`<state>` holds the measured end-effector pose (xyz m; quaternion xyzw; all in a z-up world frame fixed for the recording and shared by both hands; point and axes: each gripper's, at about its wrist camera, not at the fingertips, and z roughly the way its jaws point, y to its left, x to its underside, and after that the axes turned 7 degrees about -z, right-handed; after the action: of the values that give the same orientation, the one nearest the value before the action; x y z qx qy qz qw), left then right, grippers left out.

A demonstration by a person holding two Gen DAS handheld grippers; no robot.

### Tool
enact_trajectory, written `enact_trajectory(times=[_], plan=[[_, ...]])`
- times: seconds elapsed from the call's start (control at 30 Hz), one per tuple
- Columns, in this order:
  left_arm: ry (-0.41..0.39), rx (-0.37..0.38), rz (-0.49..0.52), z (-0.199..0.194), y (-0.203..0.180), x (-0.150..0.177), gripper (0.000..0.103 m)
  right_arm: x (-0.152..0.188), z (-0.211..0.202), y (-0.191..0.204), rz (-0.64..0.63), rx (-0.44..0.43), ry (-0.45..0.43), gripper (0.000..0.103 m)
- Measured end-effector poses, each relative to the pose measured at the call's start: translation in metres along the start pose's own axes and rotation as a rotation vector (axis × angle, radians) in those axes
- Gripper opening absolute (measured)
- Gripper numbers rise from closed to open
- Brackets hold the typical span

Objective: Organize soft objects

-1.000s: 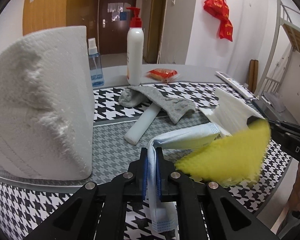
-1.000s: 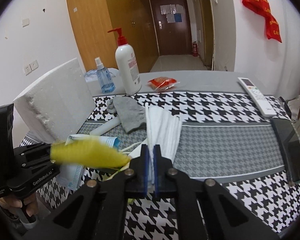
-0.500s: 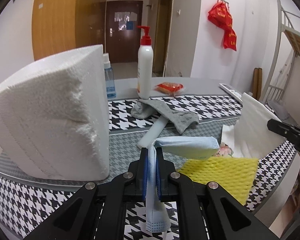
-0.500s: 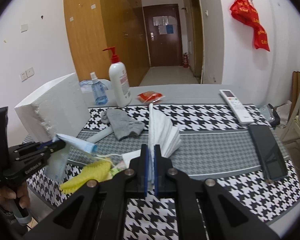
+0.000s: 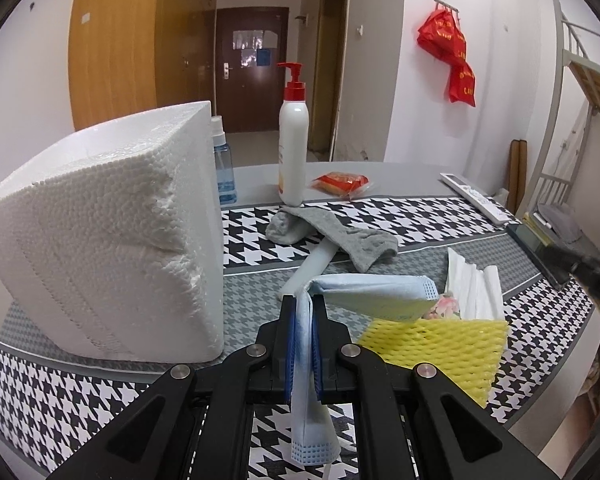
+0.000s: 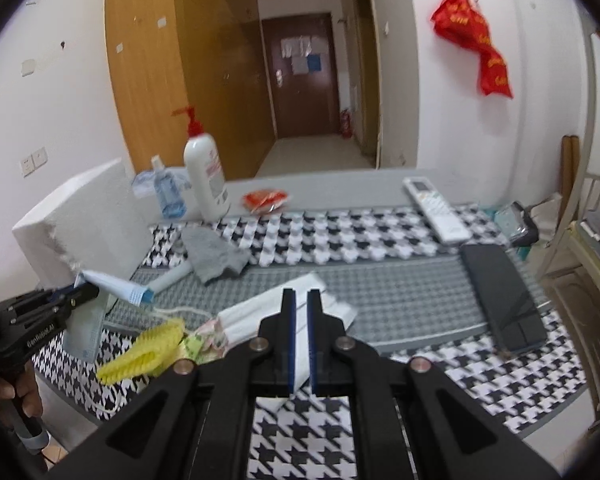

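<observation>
Left wrist view: my left gripper is pinching the blue face mask. One end folds over above the fingers, the other hangs below them, clear of the table. Ahead of it on the houndstooth cloth lie the yellow foam net, the white pleated masks just beyond it, and the grey sock draped over a white tube. A foam block stands on the left. Pump bottle, spray bottle and red packet sit at the back.

Right wrist view: my right gripper has its pads nearly together with a thin gap. I see nothing clamped between them, and the white masks lie on the cloth beyond the tips. The left gripper shows at the left edge carrying the blue mask. The yellow net is loose near the table edge, and the sock is further back. A remote and a dark phone lie to the right.

Progress, my read: early. Only the blue mask is in hand. Net, white masks and sock look unsorted, and I see no obvious target pile or bin.
</observation>
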<state>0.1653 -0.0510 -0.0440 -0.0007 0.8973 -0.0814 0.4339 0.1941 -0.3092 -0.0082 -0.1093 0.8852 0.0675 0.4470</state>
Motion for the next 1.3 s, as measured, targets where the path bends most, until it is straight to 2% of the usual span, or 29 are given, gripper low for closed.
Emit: enact_trajectory(times=[0.2,0.27,0.33,0.4,0.5,0.73,0.8,0.87,1.03,1.3], plan=[[0.005,-0.005,-0.01,0.002,0.005,0.002,0.008,0.011,0.039,0.009,0.033,-0.039,0.135,0.01],[0.008,-0.003,-0.009,0.002,0.006,0.003,0.008,0.012,0.047,0.01,0.048,-0.048,0.145,0.021],[0.008,-0.003,-0.008,0.002,0.007,0.003,0.008,0.012,0.052,0.012,0.057,-0.059,0.147,0.052],[0.008,-0.002,-0.01,0.003,0.009,0.004,0.008,0.011,0.052,0.013,0.071,-0.06,0.126,0.067],[0.005,0.008,-0.009,0.003,0.01,0.005,0.008,0.009,0.057,0.012,0.092,-0.059,0.132,0.068],[-0.031,0.03,-0.002,-0.005,0.016,0.008,0.008,0.009,0.083,0.008,0.154,-0.02,0.215,0.068],[-0.028,0.032,-0.006,-0.004,0.018,0.008,0.008,0.008,0.09,0.009,0.16,-0.008,0.234,0.073],[-0.024,0.037,-0.008,-0.004,0.02,0.009,0.008,0.007,0.095,0.011,0.154,0.008,0.244,0.078],[-0.024,0.044,-0.017,-0.003,0.023,0.009,0.008,0.006,0.11,0.017,0.139,0.042,0.291,0.078],[-0.02,0.055,-0.029,0.001,0.027,0.01,0.008,0.004,0.116,0.023,0.09,0.103,0.31,0.078]])
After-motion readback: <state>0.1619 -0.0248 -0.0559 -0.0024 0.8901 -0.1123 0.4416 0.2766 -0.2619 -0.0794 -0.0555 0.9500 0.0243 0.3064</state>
